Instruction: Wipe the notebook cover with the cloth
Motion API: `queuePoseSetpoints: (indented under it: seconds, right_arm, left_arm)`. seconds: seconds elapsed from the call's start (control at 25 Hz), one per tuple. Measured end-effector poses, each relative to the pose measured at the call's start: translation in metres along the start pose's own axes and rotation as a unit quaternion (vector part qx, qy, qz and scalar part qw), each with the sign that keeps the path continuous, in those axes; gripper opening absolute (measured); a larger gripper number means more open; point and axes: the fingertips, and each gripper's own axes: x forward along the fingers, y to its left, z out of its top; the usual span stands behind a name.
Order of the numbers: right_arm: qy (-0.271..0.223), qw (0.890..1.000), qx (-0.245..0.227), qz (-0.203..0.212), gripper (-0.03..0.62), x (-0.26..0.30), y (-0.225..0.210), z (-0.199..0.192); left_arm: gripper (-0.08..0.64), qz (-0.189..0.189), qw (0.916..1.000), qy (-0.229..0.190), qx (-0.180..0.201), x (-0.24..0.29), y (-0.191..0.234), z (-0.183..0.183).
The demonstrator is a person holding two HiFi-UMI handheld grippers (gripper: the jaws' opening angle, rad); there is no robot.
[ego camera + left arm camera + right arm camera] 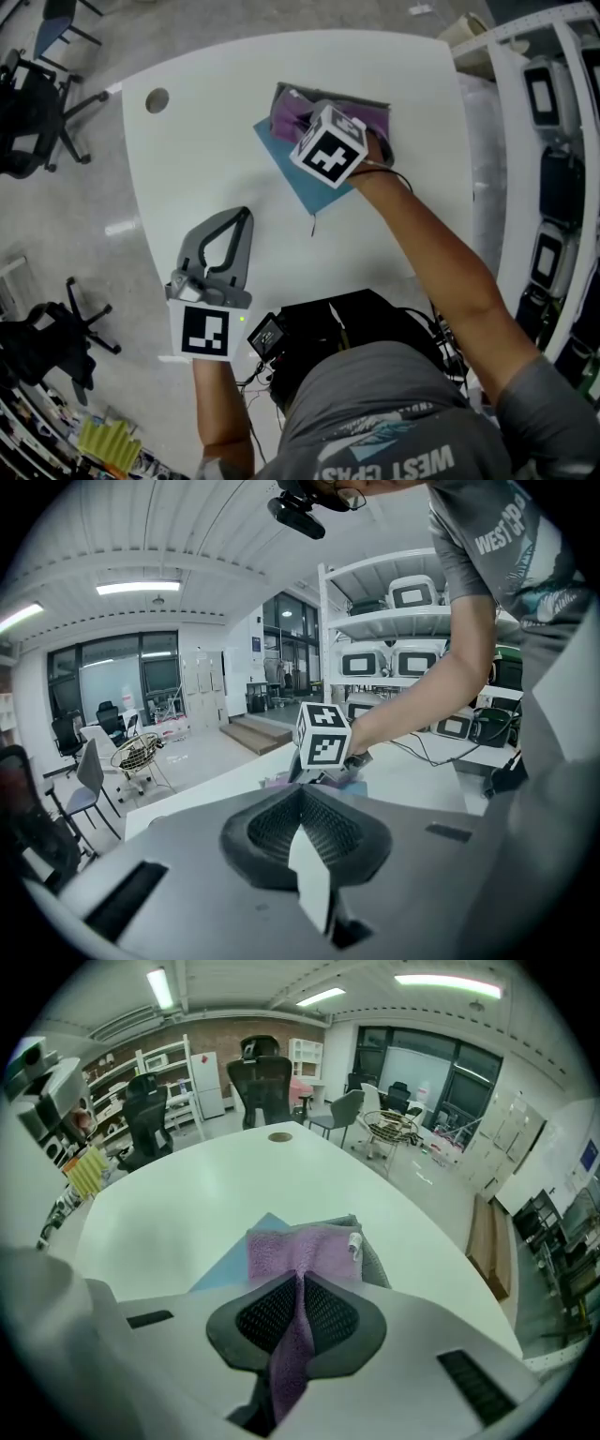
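Blue notebook (298, 173) sits skewed on the white table (206, 141), toward the far edge, right of centre. One corner points at the near edge, and the exposed side runs diagonally from far-left to near-right. Can't call the long axis, the far part is under the cloth (291, 114). Cloth is purple with a grey side. Right gripper (300, 1283) is pinching a fold of it, over the notebook. That pinch and the cloth's white tag (354, 1241) only show in the right gripper view; in the head view the marker cube (328, 142) covers them. Only the head view shows the left gripper (247, 216): jaws pressed together, nothing between, lying on the table near its near-left edge, well apart from the notebook.
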Motion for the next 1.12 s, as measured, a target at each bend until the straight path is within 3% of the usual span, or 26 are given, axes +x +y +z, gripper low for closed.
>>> queuePoseSetpoints:
  seconds: [0.24,0.56,0.8,1.12]
  right_arm:
    - [-0.002,0.997,-0.051,0.053,0.046,-0.004,0.069,-0.007]
    - [0.004,0.995,-0.043,0.085,0.046,-0.04,0.123,-0.068]
    - [0.024,0.998,0.003,0.062,0.046,-0.061,0.111,-0.111]
    - [0.051,0.997,0.066,-0.004,0.046,-0.104,0.061,-0.188]
  left_arm:
    - [0.002,-0.001,1.0,-0.003,0.005,-0.001,0.0,0.002]
    - [0.002,0.001,0.9999,-0.009,0.009,-0.006,-0.006,0.008]
    - [0.003,-0.004,0.9996,-0.012,0.024,-0.009,-0.02,0.02]
    - [0.003,-0.003,0.9989,-0.019,0.043,-0.014,-0.043,0.048]
